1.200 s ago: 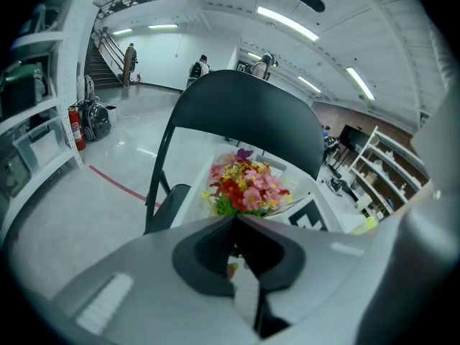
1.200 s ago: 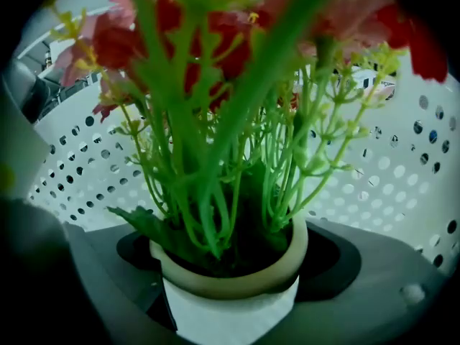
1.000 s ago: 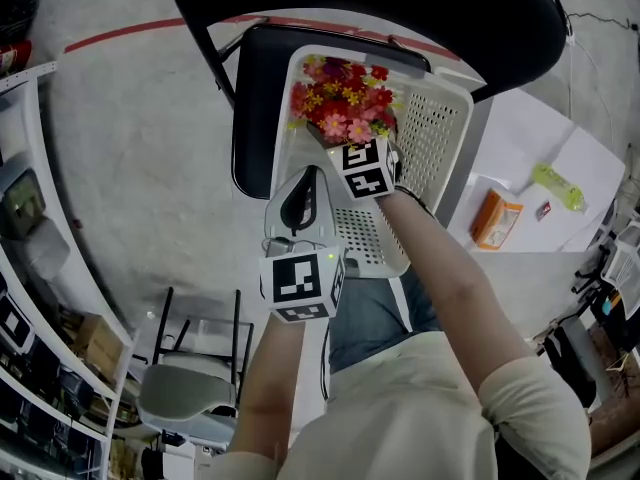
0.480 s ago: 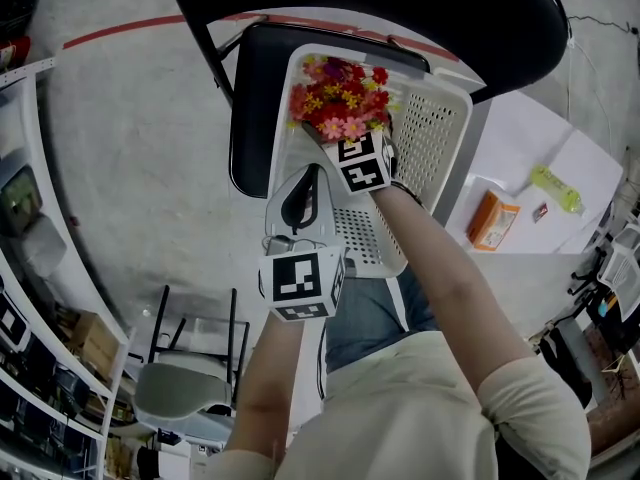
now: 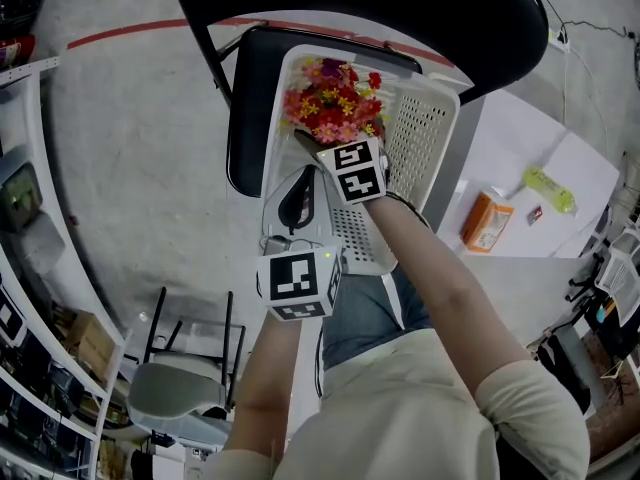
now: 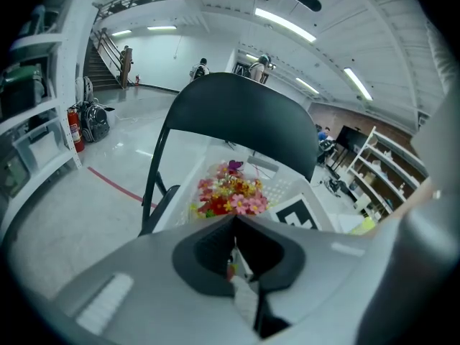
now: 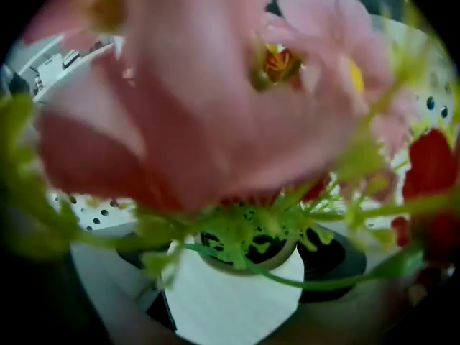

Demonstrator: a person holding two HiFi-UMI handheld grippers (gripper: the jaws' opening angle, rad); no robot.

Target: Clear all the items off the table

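So, closest in, the left claw (image 6: pixel 234 220) hovers over the near left corner of the basket, its jaws pressed together with nothing in them. A bit further out, the right claw (image 7: pixel 241 261) is clamped on a small white flower pot (image 7: pixel 233 300), one jaw on each side of it. The flowers (image 5: pixel 328 100), red, pink and yellow on green stems, spill right into that claw's camera, so most of the right gripper view is a pink blur. The pot is down inside the white basket (image 5: pixel 425 128), toward its far end; the right gripper view shows the holed walls on both sides of it. Can't tell if the pot is actually resting on the basket's bottom or hanging just above it. The basket sits on the seat of a black folding chair (image 5: pixel 250 98), with the chair's back arching past the far end. Off to the right, the white desk (image 5: pixel 530 138) has an orange box (image 5: pixel 480 223), a yellow-green packet (image 5: pixel 546 188) and a tiny red thing (image 5: pixel 537 211) I can't make out, all lying apart from each other. Beyond the chair there's grey floor (image 5: pixel 130 168) with a red line (image 5: pixel 130 30) across it.
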